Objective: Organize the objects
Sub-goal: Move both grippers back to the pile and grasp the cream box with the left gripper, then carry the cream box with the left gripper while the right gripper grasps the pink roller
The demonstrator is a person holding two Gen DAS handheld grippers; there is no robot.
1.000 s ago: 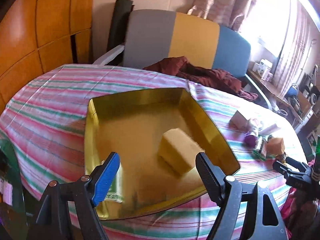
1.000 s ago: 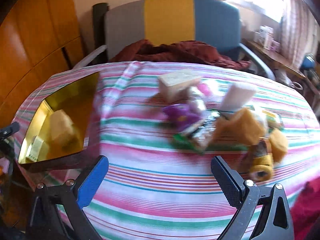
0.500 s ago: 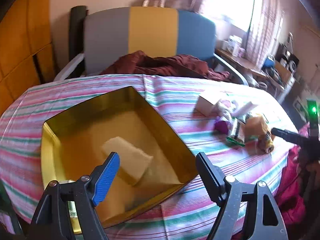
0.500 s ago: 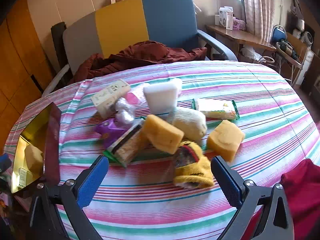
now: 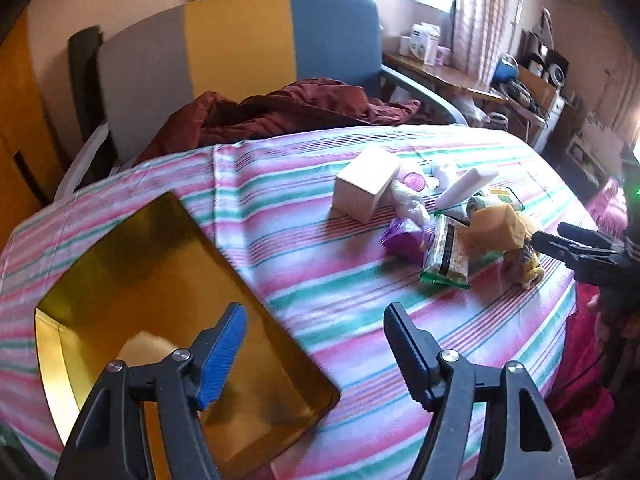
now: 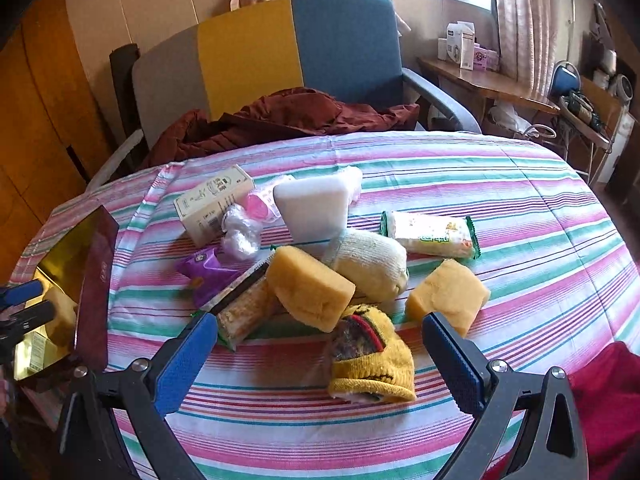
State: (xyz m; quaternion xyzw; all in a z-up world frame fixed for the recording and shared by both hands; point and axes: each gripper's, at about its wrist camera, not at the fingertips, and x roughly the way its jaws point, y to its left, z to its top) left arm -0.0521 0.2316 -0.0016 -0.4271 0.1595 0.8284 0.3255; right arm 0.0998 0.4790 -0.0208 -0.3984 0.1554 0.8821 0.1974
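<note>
A pile of objects lies on the striped tablecloth (image 6: 500,184): two yellow sponges (image 6: 310,286) (image 6: 448,294), a white sponge (image 6: 312,210), a cream sock roll (image 6: 372,264), a yellow sock (image 6: 372,356), snack packets (image 6: 432,234) and a small box (image 6: 214,202). My right gripper (image 6: 320,322) hangs open just before the pile, with the yellow sock low between its fingers and untouched. To the left sits a gold tray (image 5: 160,272) with a yellow sponge (image 5: 144,346) in it. My left gripper (image 5: 315,316) hovers over the tray's right edge, its jaws closing on nothing.
Behind the table stands a grey, yellow and blue armchair (image 6: 256,56) with a dark red cloth (image 6: 280,116) draped on it. A purple packet (image 6: 204,272) and a cracker packet (image 6: 244,308) lie at the pile's left. Something red (image 6: 608,392) sits at the near right edge.
The left gripper swung right, off the tray's middle toward the pile, and its jaws narrowed. The right gripper came closer to the pile, then held still.
</note>
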